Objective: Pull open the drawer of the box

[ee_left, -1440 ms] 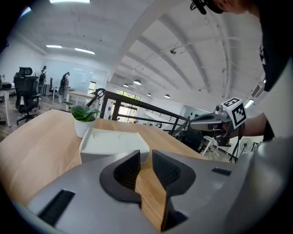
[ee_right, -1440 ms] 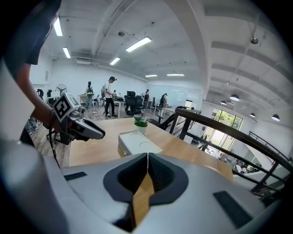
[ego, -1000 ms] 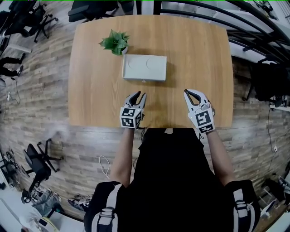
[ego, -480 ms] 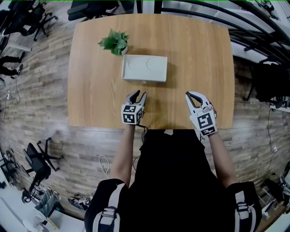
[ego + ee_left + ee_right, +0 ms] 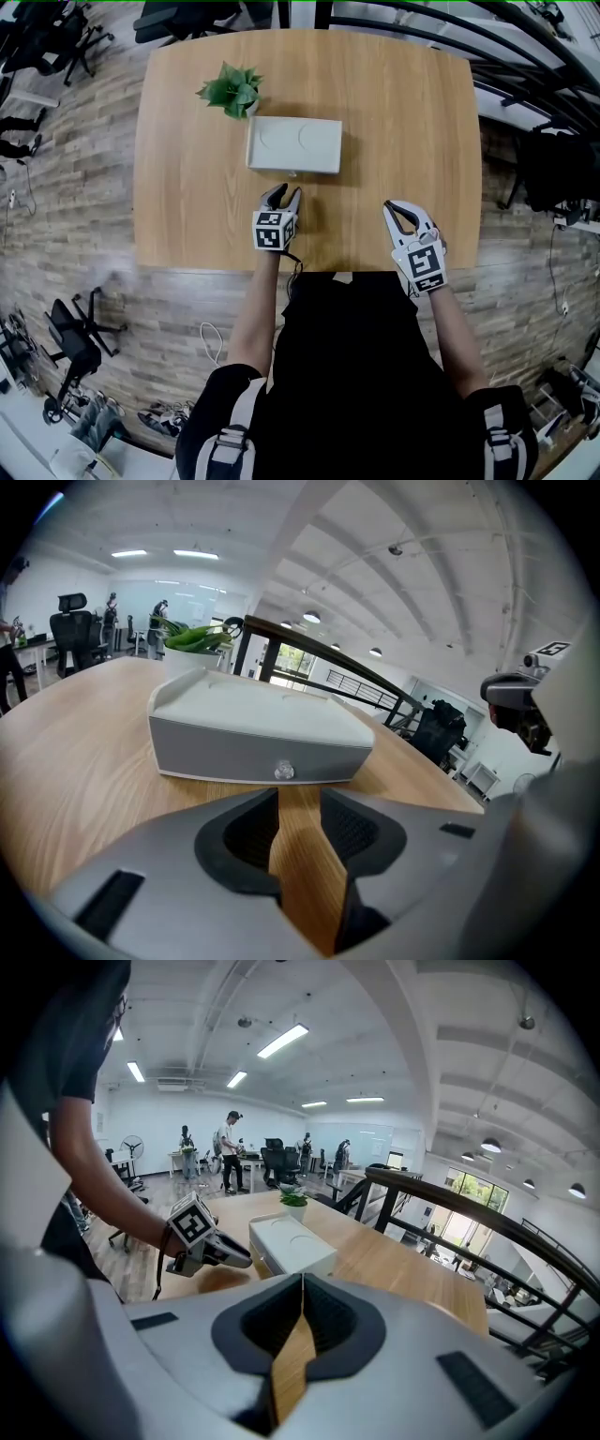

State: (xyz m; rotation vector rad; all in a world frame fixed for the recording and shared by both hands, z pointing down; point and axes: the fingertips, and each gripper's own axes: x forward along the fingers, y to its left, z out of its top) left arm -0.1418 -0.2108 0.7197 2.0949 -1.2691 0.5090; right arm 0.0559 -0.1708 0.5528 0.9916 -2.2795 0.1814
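Fingers (image 5: 242, 832) on left gripper (image 5: 300, 797) opening, empty, facing small clear drawer knob (image 5: 284, 771) of pale grey rectangular box (image 5: 234, 738) mid wooden worktop (image 5: 412, 112); right gripper (image 5: 302, 1279) pinched closed. Centre knob, pinch, pull straight back.

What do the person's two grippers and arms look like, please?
Both the left gripper and right gripper are pale grey shells with black ribbed pads, each carrying a cube of black-and-white square markers. A dark cord hangs off the left one, whose jaws are opening on nothing. The person wears a black short-sleeved top.
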